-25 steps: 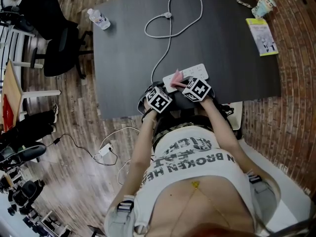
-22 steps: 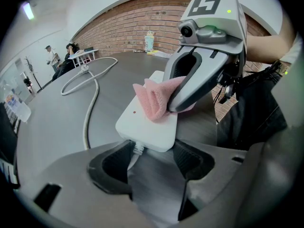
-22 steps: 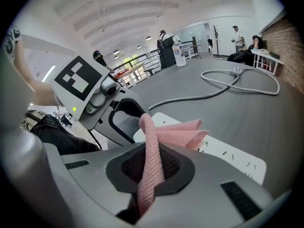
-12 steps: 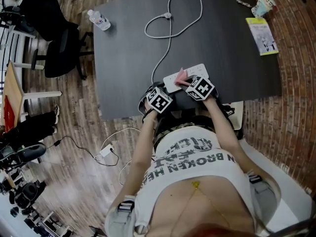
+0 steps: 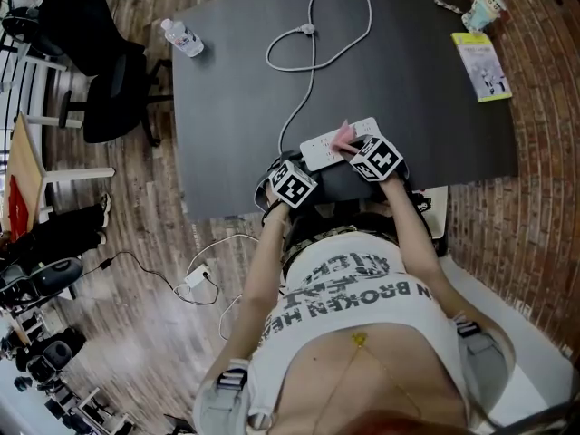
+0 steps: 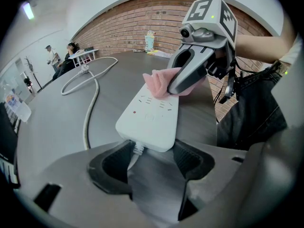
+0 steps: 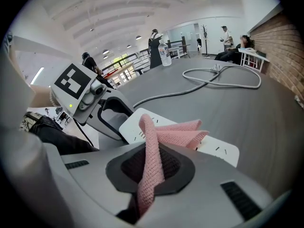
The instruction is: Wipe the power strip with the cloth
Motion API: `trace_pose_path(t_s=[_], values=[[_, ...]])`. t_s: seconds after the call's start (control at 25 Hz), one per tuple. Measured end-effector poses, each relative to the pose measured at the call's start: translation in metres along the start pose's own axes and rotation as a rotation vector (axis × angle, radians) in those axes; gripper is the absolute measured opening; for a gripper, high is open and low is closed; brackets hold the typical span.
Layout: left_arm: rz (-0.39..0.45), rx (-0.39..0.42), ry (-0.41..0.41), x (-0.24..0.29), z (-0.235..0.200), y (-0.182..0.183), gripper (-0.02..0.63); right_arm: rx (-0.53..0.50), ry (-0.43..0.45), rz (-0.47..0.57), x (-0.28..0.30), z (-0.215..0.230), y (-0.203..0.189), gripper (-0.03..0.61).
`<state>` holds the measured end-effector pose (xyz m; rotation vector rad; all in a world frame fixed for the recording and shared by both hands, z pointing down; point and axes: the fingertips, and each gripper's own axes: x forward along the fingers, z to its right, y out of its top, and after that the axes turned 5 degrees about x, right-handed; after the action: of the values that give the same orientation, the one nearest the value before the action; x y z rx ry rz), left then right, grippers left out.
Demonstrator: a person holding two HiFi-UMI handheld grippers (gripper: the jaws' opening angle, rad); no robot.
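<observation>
Right gripper (image 7: 152,167) pinching pink cloth (image 7: 176,132) on power strip (image 6: 149,113). Left gripper (image 6: 152,151) spread at its near end, not clamping. Risk: power strip likely slides under wipe pressure.

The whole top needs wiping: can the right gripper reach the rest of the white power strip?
Probably yes: the right gripper holds the pink knitted cloth on the white plastic power strip, whose remaining top is bare.

Dark table (image 5: 236,107), wood floor (image 5: 136,333), brick wall (image 6: 142,23)
</observation>
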<state>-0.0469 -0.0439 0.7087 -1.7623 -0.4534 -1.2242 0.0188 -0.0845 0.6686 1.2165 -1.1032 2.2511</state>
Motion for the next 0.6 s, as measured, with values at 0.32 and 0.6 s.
trace_pose_path(t_s=[0.32, 0.6], values=[[0.000, 0.002, 0.000, -0.001, 0.000, 0.000, 0.264, -0.014, -0.030, -0.029, -0.006, 0.011, -0.004, 0.015], [0.000, 0.003, 0.000, -0.001, 0.000, 0.000, 0.264, -0.017, -0.047, -0.039, -0.011, 0.019, -0.008, 0.015]])
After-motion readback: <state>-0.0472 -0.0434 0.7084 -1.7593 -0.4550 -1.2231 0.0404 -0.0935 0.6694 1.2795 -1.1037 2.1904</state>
